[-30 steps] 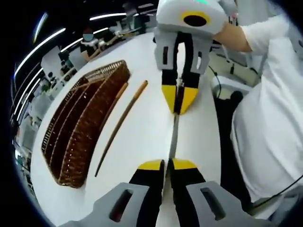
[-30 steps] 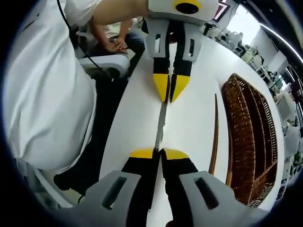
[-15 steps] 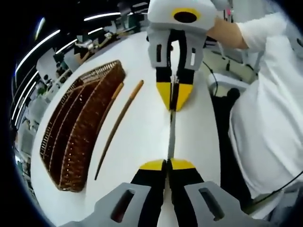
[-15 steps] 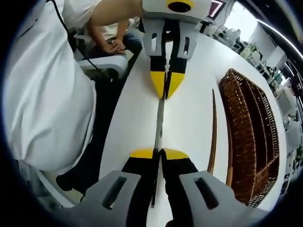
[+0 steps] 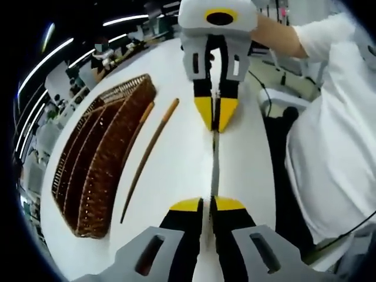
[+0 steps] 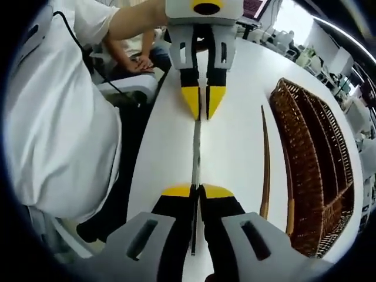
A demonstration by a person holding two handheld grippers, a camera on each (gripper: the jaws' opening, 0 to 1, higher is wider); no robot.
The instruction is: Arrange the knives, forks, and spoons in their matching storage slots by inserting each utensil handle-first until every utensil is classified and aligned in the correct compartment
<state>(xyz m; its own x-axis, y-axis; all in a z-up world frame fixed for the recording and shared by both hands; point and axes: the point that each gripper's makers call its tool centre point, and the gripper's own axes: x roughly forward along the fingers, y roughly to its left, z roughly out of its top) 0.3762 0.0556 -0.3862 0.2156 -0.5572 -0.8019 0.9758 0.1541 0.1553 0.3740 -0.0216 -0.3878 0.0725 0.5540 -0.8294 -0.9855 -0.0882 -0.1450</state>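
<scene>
A thin metal utensil [image 5: 215, 161], seen edge-on so I cannot tell whether it is a knife, a fork or a spoon, lies along the white table [image 5: 176, 170] between the two grippers. In the left gripper view, the left gripper [image 5: 206, 204] shows its yellow tips nearly together around the near end of the utensil, with a narrow gap; I judge it is pinching that end. The right gripper [image 5: 215, 113] faces it at the far end, and in that view its tips look slightly parted beside the metal. In the right gripper view, the right gripper [image 6: 197, 191] appears pressed on its end of the utensil [image 6: 196, 154], while the left gripper [image 6: 200, 103] opposite stands a little spread, with the utensil end just below its tips. The brown wicker tray [image 5: 100, 158] with long compartments lies to the side, and two wooden-handled utensils [image 5: 148, 155] lie on the table beside it, one touching its rim. The risk, I think, is that one gripper lets go while the other holds only the very tip: the thin metal may then swing or slip out and fall back on the table, or come to the tray blade-first instead of handle-first.
</scene>
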